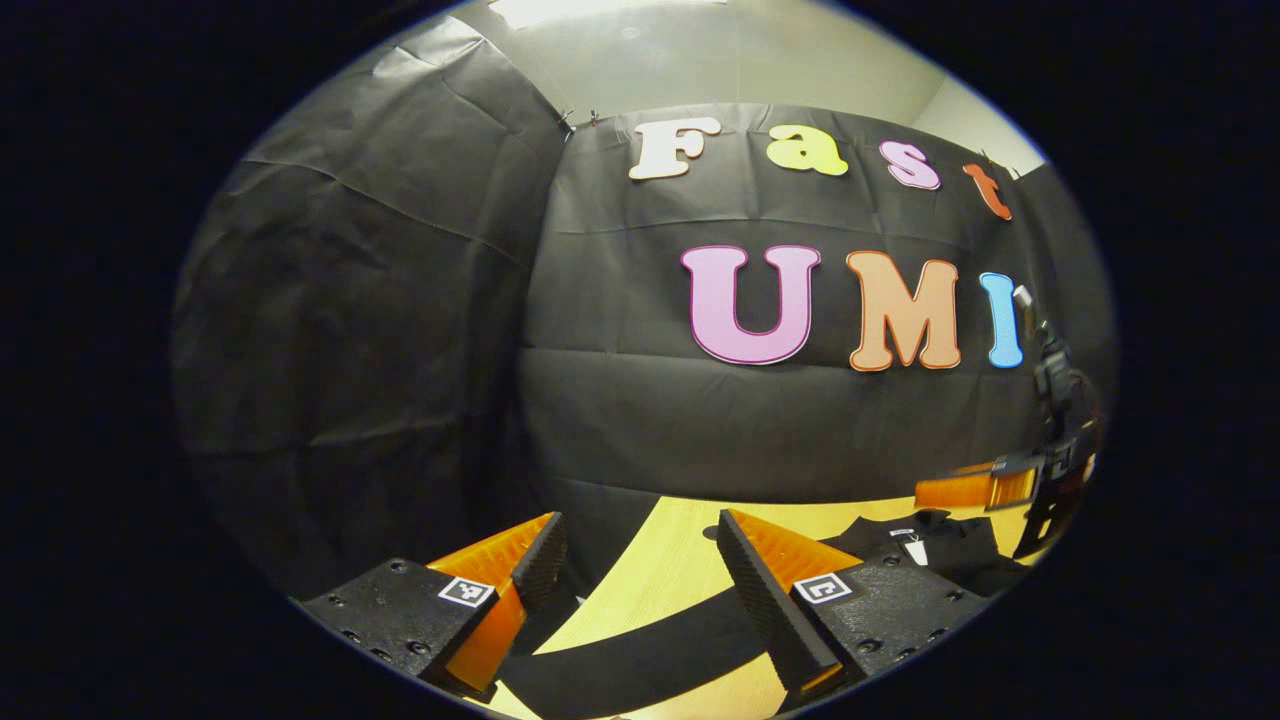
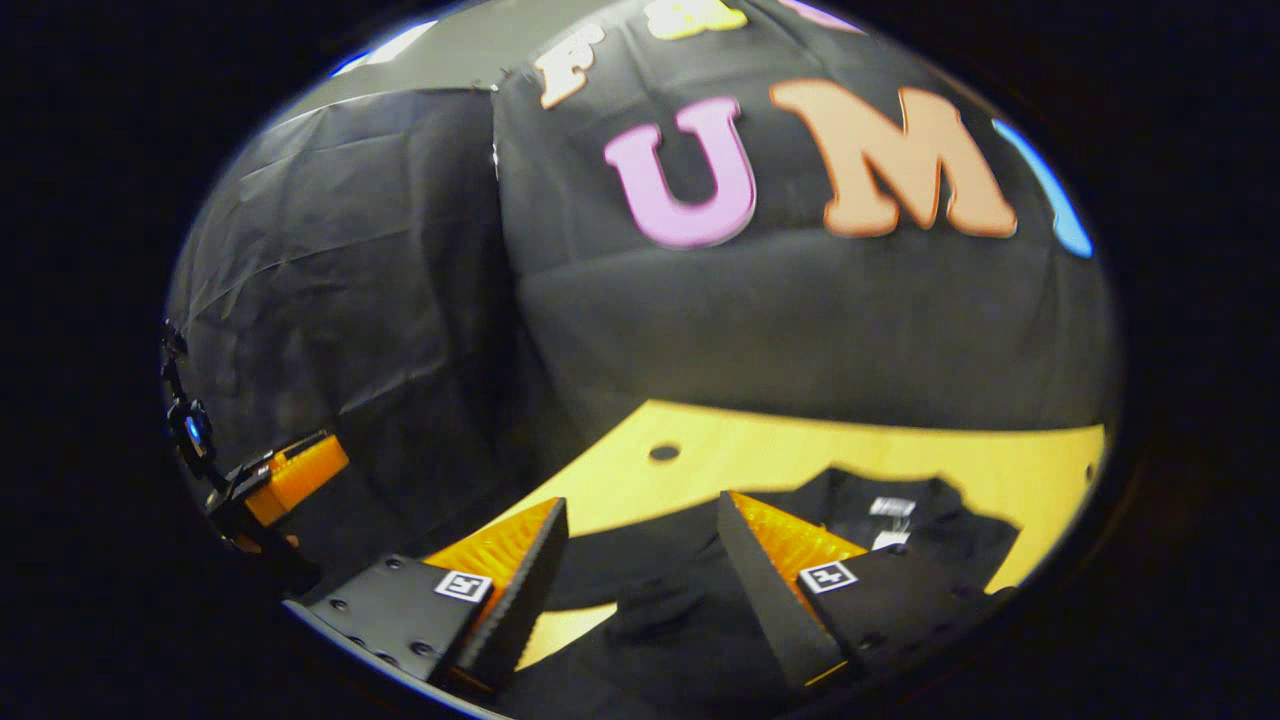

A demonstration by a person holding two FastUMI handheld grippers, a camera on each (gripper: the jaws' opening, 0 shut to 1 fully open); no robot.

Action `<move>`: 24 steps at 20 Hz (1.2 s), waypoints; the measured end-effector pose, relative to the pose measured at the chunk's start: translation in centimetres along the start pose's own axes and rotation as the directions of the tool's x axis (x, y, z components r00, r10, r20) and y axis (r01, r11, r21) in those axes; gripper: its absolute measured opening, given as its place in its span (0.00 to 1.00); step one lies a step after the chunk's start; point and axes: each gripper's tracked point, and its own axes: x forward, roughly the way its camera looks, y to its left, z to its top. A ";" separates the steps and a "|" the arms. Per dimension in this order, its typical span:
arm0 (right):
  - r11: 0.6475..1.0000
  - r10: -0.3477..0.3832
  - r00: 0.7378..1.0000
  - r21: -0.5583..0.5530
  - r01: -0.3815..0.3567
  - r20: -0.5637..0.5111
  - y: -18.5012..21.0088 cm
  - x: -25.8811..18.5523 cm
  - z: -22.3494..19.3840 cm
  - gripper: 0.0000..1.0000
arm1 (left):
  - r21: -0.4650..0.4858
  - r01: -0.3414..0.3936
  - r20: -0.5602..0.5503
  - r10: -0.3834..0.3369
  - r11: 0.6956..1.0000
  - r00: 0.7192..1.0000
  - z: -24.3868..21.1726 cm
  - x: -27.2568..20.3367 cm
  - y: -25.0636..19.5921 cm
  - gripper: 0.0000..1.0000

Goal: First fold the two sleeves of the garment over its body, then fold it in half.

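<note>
A black garment (image 2: 700, 620) lies flat on the pale wooden table (image 2: 800, 450), its collar with a white label (image 2: 890, 508) toward the wall. One black sleeve (image 1: 640, 650) stretches out across the table in the left gripper view. My left gripper (image 1: 640, 545) hangs open above that sleeve, nothing between its fingers. My right gripper (image 2: 640, 540) is open too, above the garment's body near the collar. Each gripper shows at the other view's edge: the right gripper (image 1: 1000, 485) at far right, the left gripper (image 2: 290, 470) at far left.
Black cloth walls (image 1: 400, 330) close the booth on the far and left sides, right behind the table's far edge. A small dark hole (image 2: 663, 452) marks the tabletop beyond the garment. Bare wood shows between collar and wall.
</note>
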 end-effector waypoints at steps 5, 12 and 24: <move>0.992 -0.107 0.982 -0.052 0.116 0.159 -1.6 -5.1 4.3 0.94 | 0.011 0.029 -0.006 -0.029 1.000 1.000 -0.4 0.8 -0.5 0.96; 0.974 -0.205 0.965 -0.068 0.218 0.164 -4.3 -10.9 4.6 0.96 | 0.013 0.085 -0.149 -0.082 0.996 0.985 -5.7 2.0 0.3 0.93; 0.960 -0.277 0.960 -0.025 0.278 0.053 -6.2 -13.6 0.4 0.94 | 0.075 0.141 -0.465 -0.091 0.987 0.880 -17.9 1.0 2.7 0.93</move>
